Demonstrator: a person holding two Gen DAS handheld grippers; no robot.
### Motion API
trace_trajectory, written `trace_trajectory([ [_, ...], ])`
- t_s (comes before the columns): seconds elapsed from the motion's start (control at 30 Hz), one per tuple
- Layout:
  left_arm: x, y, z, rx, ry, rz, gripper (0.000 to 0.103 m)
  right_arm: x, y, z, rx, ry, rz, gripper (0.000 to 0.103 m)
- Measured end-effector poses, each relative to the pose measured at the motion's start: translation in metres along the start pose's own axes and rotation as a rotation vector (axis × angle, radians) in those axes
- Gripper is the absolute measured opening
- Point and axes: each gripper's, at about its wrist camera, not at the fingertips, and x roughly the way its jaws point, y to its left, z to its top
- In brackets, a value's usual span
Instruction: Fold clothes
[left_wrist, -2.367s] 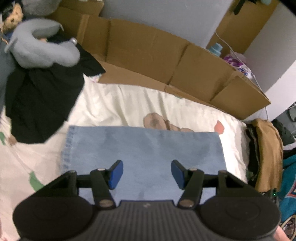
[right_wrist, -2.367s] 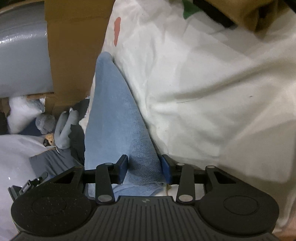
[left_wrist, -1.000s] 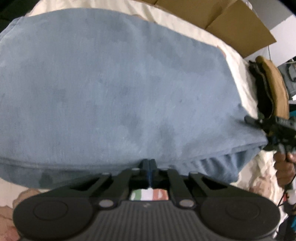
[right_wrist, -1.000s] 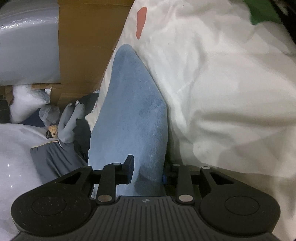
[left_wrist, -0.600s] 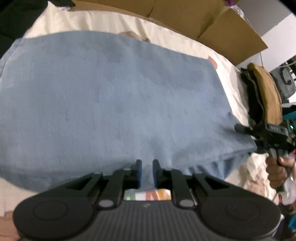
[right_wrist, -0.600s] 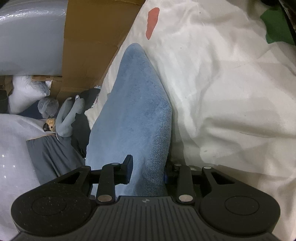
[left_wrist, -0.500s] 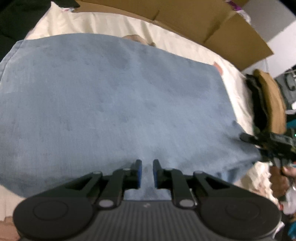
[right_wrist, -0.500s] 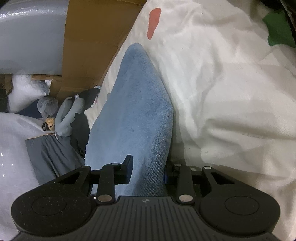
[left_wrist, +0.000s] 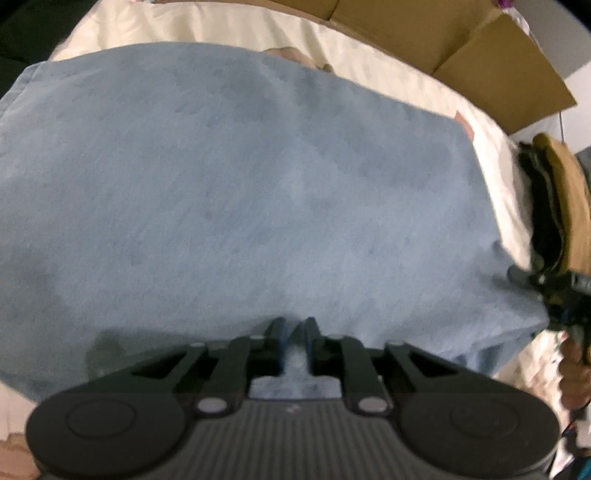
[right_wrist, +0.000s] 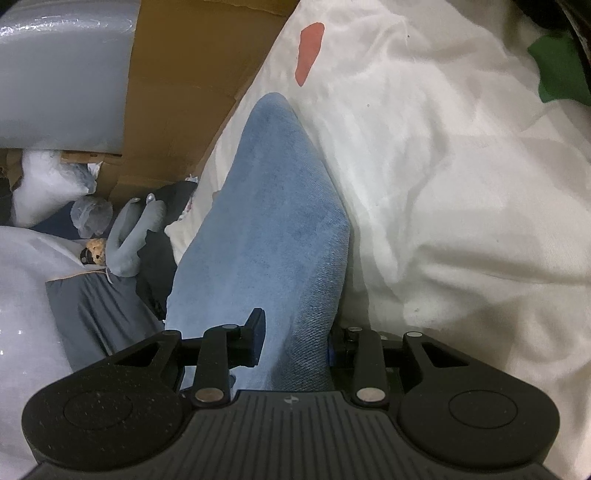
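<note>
Cream bedsheet (right_wrist: 443, 155) with scattered red and green patches, spread over a bed and bordered on the far side by flattened brown cardboard (left_wrist: 480, 48). Lying across the sheet: light blue denim garment (left_wrist: 240, 192), folded flat into a broad rectangle that fills most of the left wrist view.

Left tool (left_wrist: 294, 341), pointing steeply down over the near edge of the denim, jaws just now opening to a narrow gap, blue pads parted with only a sliver of cloth showing between them, not pinching it.

Right tool (right_wrist: 293, 341), at the garment's right-hand end, jaws partly closed and pinching a thick fold of the denim, the cloth bulging up and forward between the pads. Same tool visible at the right edge of the left wrist view, held in a hand (left_wrist: 574, 373).

Beyond the right end of the denim: stack of folded clothes (left_wrist: 561, 206), tan on top, dark beneath. Off the far left end of the bed: loose heap of grey and black clothing (right_wrist: 125, 236) and white plastic bags (right_wrist: 44, 188).
</note>
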Motion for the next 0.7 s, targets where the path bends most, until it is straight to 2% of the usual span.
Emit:
trace_trajectory([
  [0.1, 0.001, -0.001, 0.012, 0.006, -0.018, -0.007, 0.027, 0.0, 0.002, -0.001, -0.008, -0.008, -0.004, 0.033],
  [0.23, 0.003, -0.003, 0.031, 0.012, -0.052, 0.007, 0.03, -0.001, 0.002, -0.003, -0.013, -0.019, -0.004, 0.034],
  [0.3, 0.007, -0.004, 0.04, 0.019, -0.057, 0.017, 0.03, -0.002, 0.003, -0.003, -0.025, -0.017, -0.002, 0.04],
  [0.6, 0.017, -0.011, 0.056, 0.037, -0.084, 0.049, 0.026, 0.0, -0.003, 0.001, 0.007, -0.008, -0.016, 0.04],
  [0.7, 0.018, -0.011, 0.062, 0.049, -0.09, 0.06, 0.02, 0.002, -0.005, 0.001, 0.009, -0.011, -0.019, 0.04],
])
